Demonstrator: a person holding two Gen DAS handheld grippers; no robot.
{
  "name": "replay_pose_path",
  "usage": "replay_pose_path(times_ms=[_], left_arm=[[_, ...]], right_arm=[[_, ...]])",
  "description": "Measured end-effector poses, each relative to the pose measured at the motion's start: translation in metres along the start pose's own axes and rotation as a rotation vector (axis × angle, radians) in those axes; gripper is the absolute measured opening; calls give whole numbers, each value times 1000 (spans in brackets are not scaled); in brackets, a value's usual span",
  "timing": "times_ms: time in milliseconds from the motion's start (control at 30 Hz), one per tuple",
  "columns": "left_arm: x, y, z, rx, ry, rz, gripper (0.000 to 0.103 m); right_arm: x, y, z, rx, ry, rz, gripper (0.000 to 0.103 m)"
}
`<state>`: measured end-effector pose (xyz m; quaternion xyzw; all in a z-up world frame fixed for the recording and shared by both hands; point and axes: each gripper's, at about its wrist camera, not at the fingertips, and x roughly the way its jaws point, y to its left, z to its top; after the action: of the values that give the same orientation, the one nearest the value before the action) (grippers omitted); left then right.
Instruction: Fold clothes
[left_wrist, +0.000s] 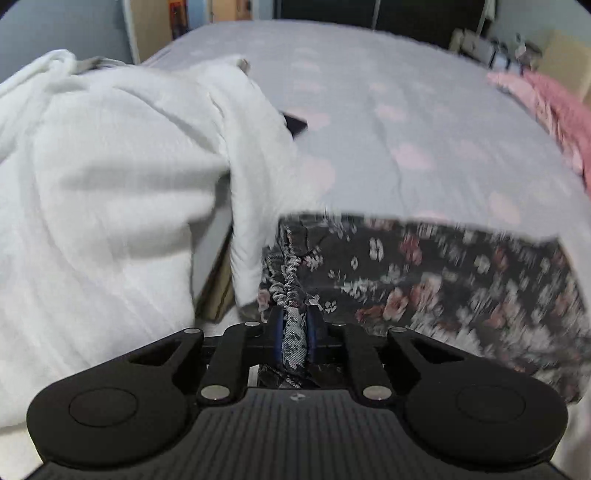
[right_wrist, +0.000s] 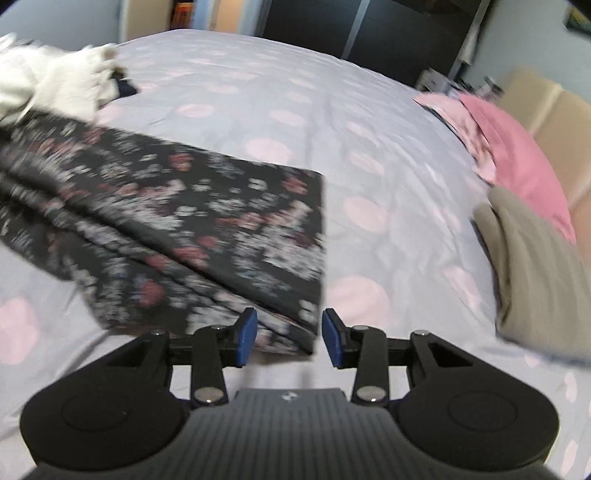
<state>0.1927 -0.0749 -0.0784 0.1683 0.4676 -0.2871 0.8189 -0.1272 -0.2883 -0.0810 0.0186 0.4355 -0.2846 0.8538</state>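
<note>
A black garment with a pink and white flower print lies on the bed, stretched to the right. My left gripper is shut on its gathered elastic edge, and a bunch of the cloth stands pinched between the blue pads. In the right wrist view the same flowered garment lies folded in flat layers, blurred by motion. My right gripper is open at its near right corner. The layered corner sits between the blue fingers, and the pads do not press on it.
The bed has a grey sheet with pale pink dots. A heap of white cloth lies to the left, touching the flowered garment. Pink clothing and an olive garment lie at the right edge, with a cardboard box behind them.
</note>
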Motion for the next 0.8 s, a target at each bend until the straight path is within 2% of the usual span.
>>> replay_pose_path(times_ms=[100,167,267,333,433,533,667,733,800], left_arm=[[-2,-8,-3,72,-11,60,25],[-8,-12,-5,99,-46,97,42],[-19,-15,-7,103,-77,114,45],[-22,-14,-7,86,-70,103,45],[-17,-9,-8,50,-42,49,46],[-6,0,-13,9,-20,7,52],[13,17,-20,-71,48,-55,58],[22,23,-21,-102,78,-64,62],[29,25,-22,-125,95,-74,62]], right_arm=[[4,-24,-3,91,2,7,41],[9,-41,-3,179,8,31,42],[20,-67,-1,371,31,115,43],[32,-82,0,506,56,180,48],[51,-92,-4,639,107,246,50],[71,-98,-10,747,162,297,50],[89,-91,-18,780,229,333,51],[96,-84,-18,760,245,328,52],[100,-77,-16,726,244,313,53]])
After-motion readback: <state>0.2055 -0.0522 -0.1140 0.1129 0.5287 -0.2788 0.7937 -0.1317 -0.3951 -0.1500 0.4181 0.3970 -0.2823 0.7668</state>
